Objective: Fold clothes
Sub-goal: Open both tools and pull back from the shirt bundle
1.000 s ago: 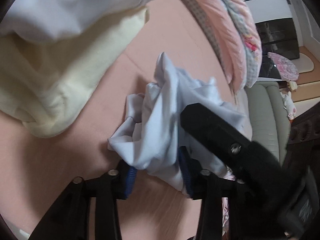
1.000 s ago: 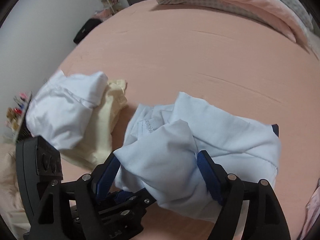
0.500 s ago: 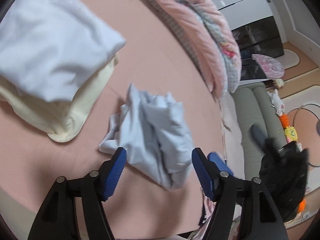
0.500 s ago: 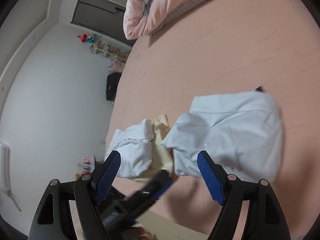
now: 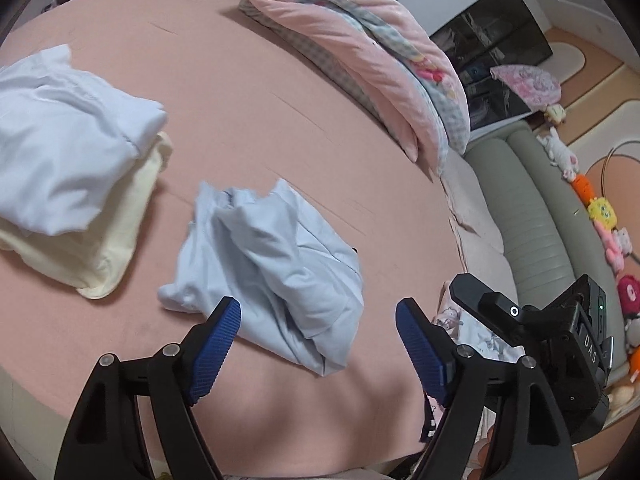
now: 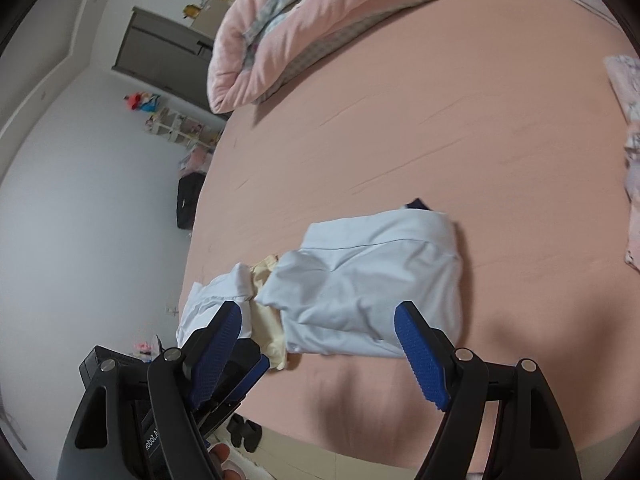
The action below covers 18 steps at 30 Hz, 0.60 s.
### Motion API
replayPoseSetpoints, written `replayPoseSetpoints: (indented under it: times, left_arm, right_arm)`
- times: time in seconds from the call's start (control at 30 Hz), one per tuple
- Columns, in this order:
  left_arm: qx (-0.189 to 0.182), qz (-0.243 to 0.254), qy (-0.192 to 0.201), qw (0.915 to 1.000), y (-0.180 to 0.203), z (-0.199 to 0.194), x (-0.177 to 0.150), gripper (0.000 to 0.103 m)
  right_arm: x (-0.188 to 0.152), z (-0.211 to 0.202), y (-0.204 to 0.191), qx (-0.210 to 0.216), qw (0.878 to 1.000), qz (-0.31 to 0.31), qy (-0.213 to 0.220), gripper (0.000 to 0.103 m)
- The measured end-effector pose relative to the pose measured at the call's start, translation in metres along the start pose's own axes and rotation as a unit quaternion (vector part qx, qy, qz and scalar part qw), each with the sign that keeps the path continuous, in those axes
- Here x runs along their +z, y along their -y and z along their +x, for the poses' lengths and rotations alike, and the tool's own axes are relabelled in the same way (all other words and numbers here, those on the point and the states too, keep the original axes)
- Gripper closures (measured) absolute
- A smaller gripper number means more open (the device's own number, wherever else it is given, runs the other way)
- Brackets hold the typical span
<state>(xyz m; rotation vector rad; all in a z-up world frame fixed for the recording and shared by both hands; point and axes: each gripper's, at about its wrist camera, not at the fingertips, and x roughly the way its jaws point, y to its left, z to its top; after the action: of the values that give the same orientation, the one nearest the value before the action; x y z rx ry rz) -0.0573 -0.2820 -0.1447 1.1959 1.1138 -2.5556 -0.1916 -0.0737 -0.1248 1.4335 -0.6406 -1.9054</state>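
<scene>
A folded pale blue garment (image 5: 276, 268) lies on the pink bed (image 5: 248, 92); it also shows in the right wrist view as the pale blue garment (image 6: 372, 280). My left gripper (image 5: 318, 320) hovers above its near edge, jaws still opening, nothing gripped. My right gripper (image 6: 318, 322) hangs open above the garment's near side, clear of the cloth. A white garment (image 5: 60, 136) rests on a cream garment (image 5: 100, 252) to the left. The other gripper's black body (image 5: 540, 340) shows at the right of the left wrist view.
A rolled pink quilt (image 5: 360, 52) lies at the far side of the bed. A grey-green sofa (image 5: 532, 216) with soft toys stands beyond the bed's right edge. In the right wrist view a patterned cloth (image 6: 632, 184) lies at the bed's right edge.
Both grippers rose off the pale blue garment and let it lie on the bed. The left jaws widened. The right gripper swung sideways and rolled.
</scene>
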Motion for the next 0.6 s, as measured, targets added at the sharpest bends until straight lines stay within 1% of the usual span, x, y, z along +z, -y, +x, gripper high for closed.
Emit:
replayPoseSetpoints:
  times: [0.07,0.13,0.23,0.3,0.4,0.47,0.6]
  left_arm:
    - [0.014,0.008,-0.005,0.9999,0.005,0.007,0.000,0.024]
    - [0.032,0.018,-0.009,0.9993,0.007,0.012,-0.003,0.024]
    - [0.080,0.036,-0.006,0.9962,0.012,0.023,-0.004,0.023]
    - [0.104,0.053,-0.006,0.9931,0.014,0.031,-0.006,0.023]
    - [0.113,0.061,-0.017,0.9916,0.014,0.042,-0.008,0.023]
    - [0.098,0.057,-0.028,0.9931,0.011,0.045,-0.009,0.022]
    - [0.094,0.039,-0.026,0.9944,0.000,0.046,-0.005,0.022]
  right_arm:
    - [0.003,-0.004,0.007,-0.007,1.000,0.006,0.003,0.024]
    - [0.006,-0.007,0.014,-0.024,1.000,0.009,0.009,0.024]
    - [0.011,-0.007,0.028,-0.042,0.999,0.016,0.012,0.024]
    - [0.012,-0.004,0.037,-0.055,0.998,0.020,0.011,0.024]
    - [0.014,0.004,0.049,-0.076,0.997,0.025,0.005,0.024]
    - [0.014,0.011,0.057,-0.091,0.996,0.024,-0.003,0.024]
    - [0.012,0.028,0.073,-0.102,0.994,0.032,-0.020,0.024]
